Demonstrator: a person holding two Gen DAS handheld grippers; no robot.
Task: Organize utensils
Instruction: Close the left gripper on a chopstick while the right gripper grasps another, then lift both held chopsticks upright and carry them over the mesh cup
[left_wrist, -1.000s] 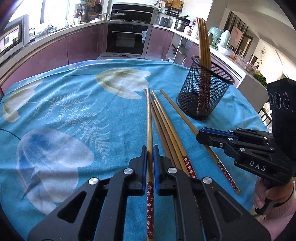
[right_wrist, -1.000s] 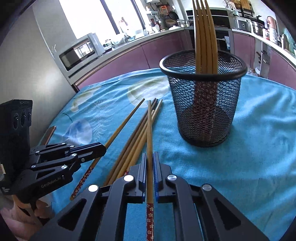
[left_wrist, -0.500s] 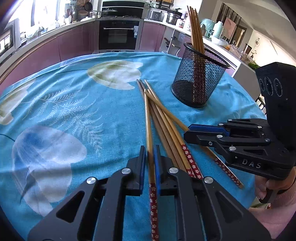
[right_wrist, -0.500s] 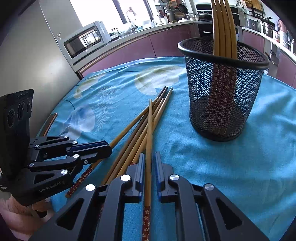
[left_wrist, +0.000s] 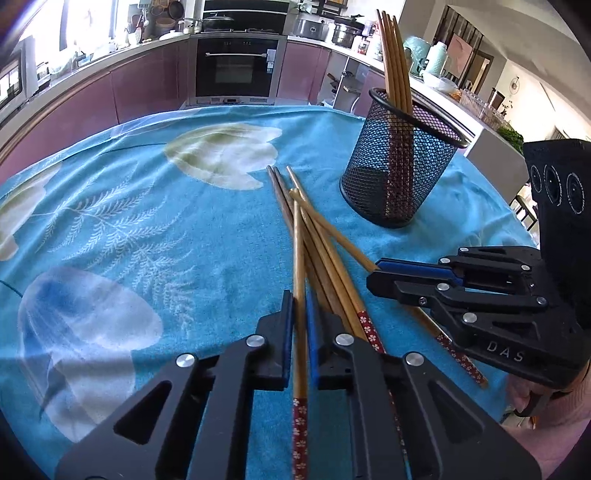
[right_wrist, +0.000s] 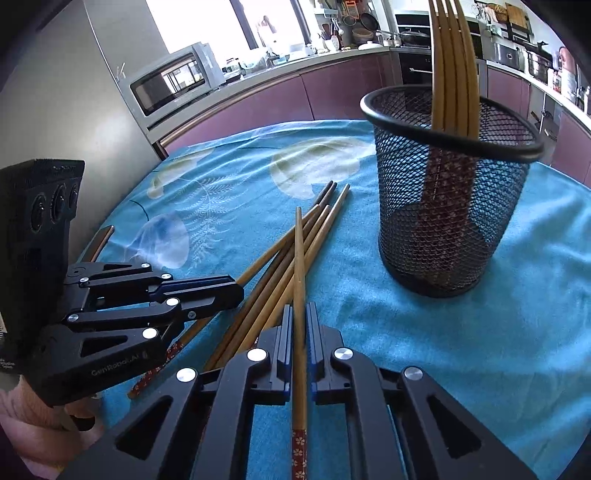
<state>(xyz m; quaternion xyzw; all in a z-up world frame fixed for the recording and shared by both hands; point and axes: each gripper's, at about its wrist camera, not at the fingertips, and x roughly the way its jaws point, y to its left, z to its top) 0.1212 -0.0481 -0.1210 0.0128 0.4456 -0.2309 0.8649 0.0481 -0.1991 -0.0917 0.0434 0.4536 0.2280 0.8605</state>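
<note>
Several wooden chopsticks with red flowered ends lie in a loose pile on the blue cloth. My left gripper is shut on one chopstick, whose tip slants over the pile. My right gripper is shut on another chopstick in the same way. Each gripper shows in the other's view: the right gripper sits on the pile's right side, the left gripper on its left. A black mesh holder stands upright beyond the pile with several chopsticks in it.
The round table wears a blue flowered cloth. A hand grips each gripper's handle at the table's near edge. Kitchen counters, an oven and a microwave ring the room behind.
Both grippers' jaws loosened a little half a second ago and have closed again on their chopsticks. The held sticks now slant across the pile instead of lying in line with it.
</note>
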